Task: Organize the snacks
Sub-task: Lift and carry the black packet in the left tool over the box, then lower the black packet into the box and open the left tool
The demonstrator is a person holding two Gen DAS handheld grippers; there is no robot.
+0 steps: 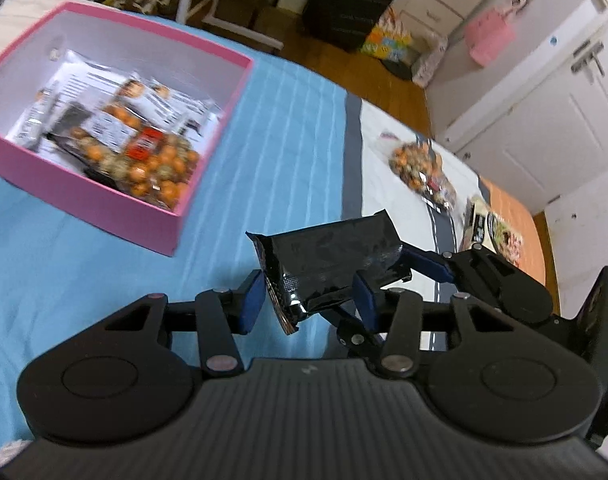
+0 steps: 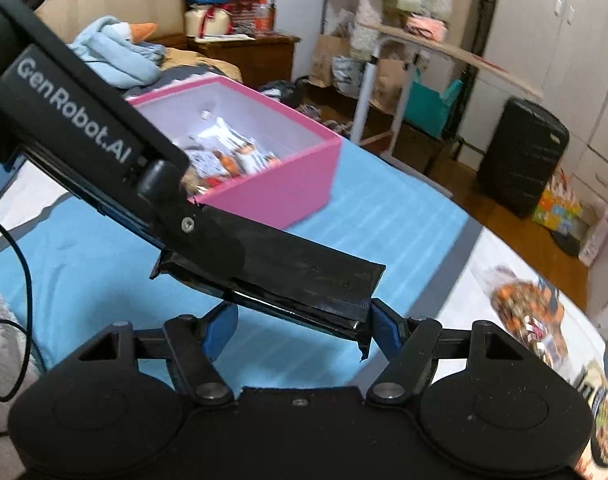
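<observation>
Both grippers, left (image 1: 310, 300) & right (image 2: 304, 330), hold one black pack (image 1: 332, 258) up over the blue bed cover (image 1: 83, 280), near the pink box (image 1: 191, 196). Left looks narrow w/ one pad maybe not touching; right is wider across the pack's end. If hands pull apart, it could rip or slip & drop on the bed, not in the box.

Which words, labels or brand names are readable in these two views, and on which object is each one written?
"GenRobot.AI": white letters on the black body of the left gripper, seen from the right wrist view.
Snack packets in the pink box: print too blurred to read.
Black packet: no readable text.
</observation>
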